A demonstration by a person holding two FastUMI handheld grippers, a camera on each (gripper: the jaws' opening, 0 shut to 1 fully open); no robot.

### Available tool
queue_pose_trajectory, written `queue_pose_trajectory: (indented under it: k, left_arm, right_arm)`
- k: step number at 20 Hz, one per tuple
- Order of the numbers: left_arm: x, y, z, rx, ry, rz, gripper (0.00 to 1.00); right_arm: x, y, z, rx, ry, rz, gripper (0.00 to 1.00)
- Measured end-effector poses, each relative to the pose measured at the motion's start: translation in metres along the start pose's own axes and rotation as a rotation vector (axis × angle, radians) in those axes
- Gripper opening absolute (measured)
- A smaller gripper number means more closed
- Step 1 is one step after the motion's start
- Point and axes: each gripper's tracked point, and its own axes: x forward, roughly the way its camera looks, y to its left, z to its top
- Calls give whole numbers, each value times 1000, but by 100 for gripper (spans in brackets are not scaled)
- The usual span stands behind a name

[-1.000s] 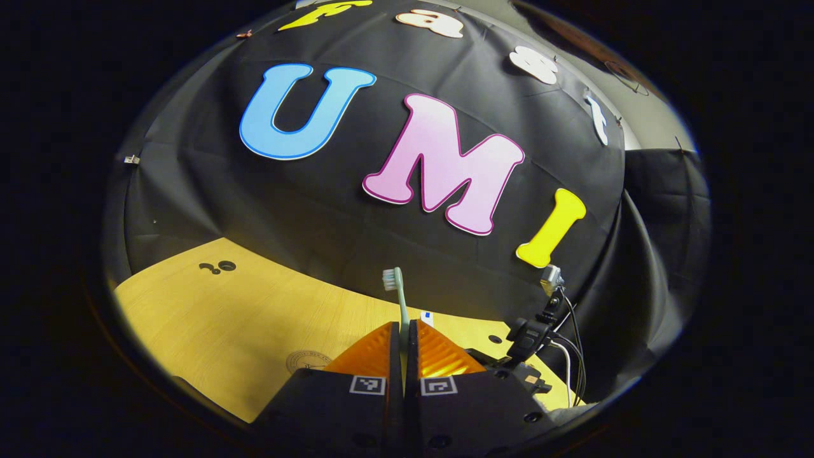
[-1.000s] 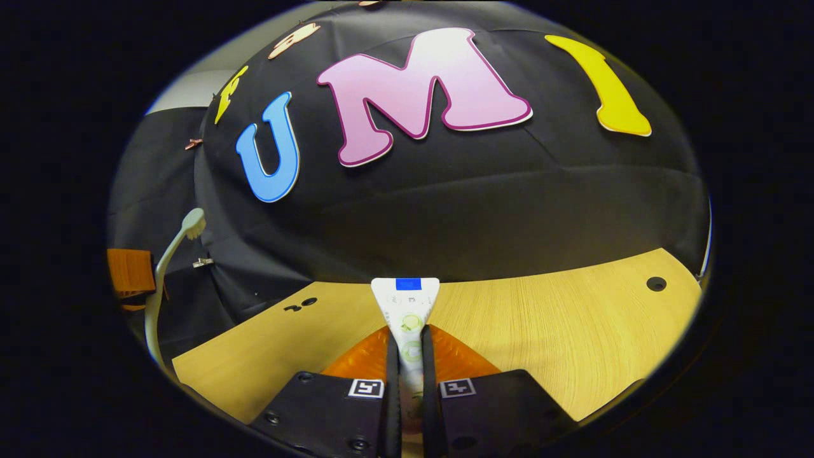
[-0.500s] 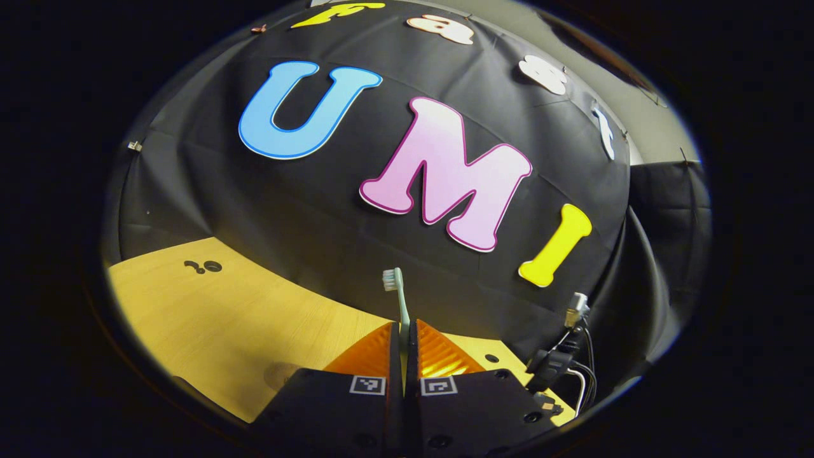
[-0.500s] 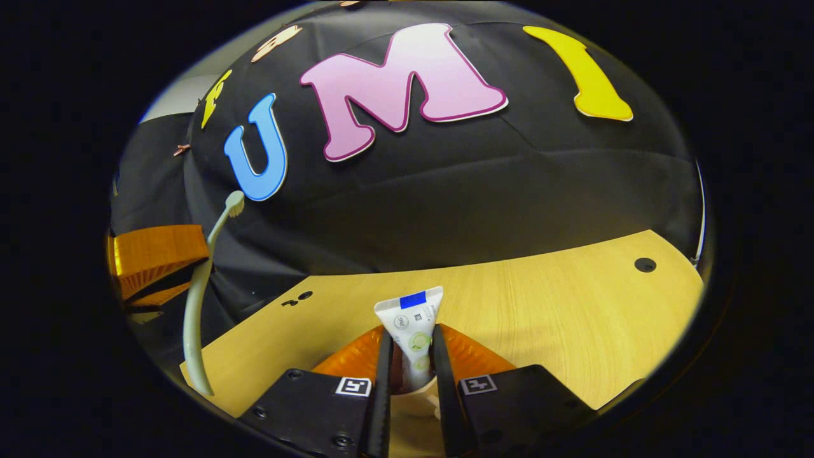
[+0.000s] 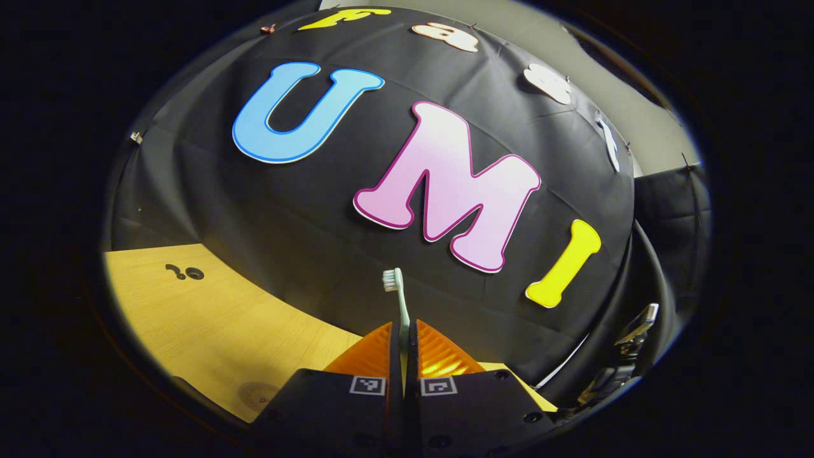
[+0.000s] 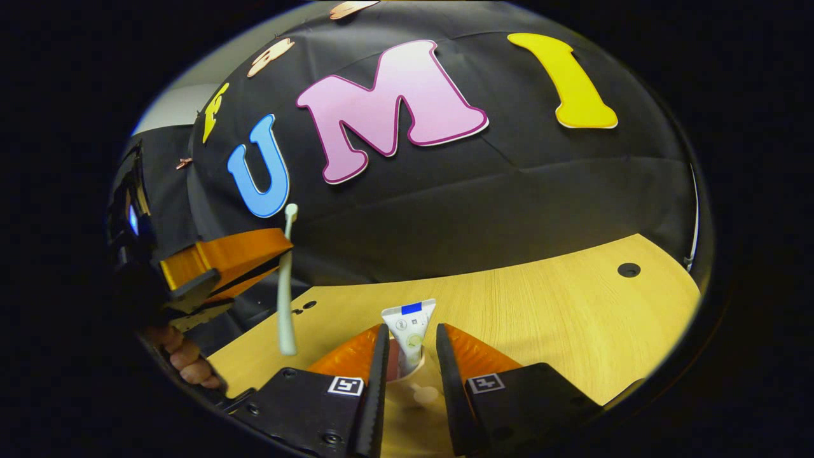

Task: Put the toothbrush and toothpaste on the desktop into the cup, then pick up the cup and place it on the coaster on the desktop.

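My left gripper [image 5: 404,329] is shut on the pale green toothbrush [image 5: 398,299], whose bristled head stands upright above the fingertips. In the right gripper view the same left gripper [image 6: 283,245] hangs at the left, above the table, with the toothbrush [image 6: 285,299] held vertical in it. My right gripper [image 6: 411,332] is open. Between its fingers the white toothpaste tube [image 6: 409,323] stands on end in a pale cup [image 6: 413,376], touching neither finger. Most of the cup is hidden behind the fingers.
The wooden table [image 6: 559,318] stretches to the right, with a round cable hole [image 6: 628,270]. A round wooden disc [image 5: 257,394] lies on the table [image 5: 210,324] at lower left. A hand [image 6: 184,362] holds the left gripper. Cables [image 5: 626,356] hang at the right edge.
My right gripper has opened and let go of the toothpaste, which now stands in the cup. The left gripper has carried the toothbrush closer to the cup.
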Motion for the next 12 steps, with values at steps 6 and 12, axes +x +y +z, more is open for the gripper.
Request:
queue_pose_trajectory:
  k: [6, 12]
  left_arm:
    - [31, 13, -42, 23, 6, 11, 6]
    - [39, 20, -93, 94, 66, 10, 6]
  right_arm:
    - [-26, -9, -21, -80, 49, 11, 45]
    - [-30, -14, -51, -134, 120, 32, 44]
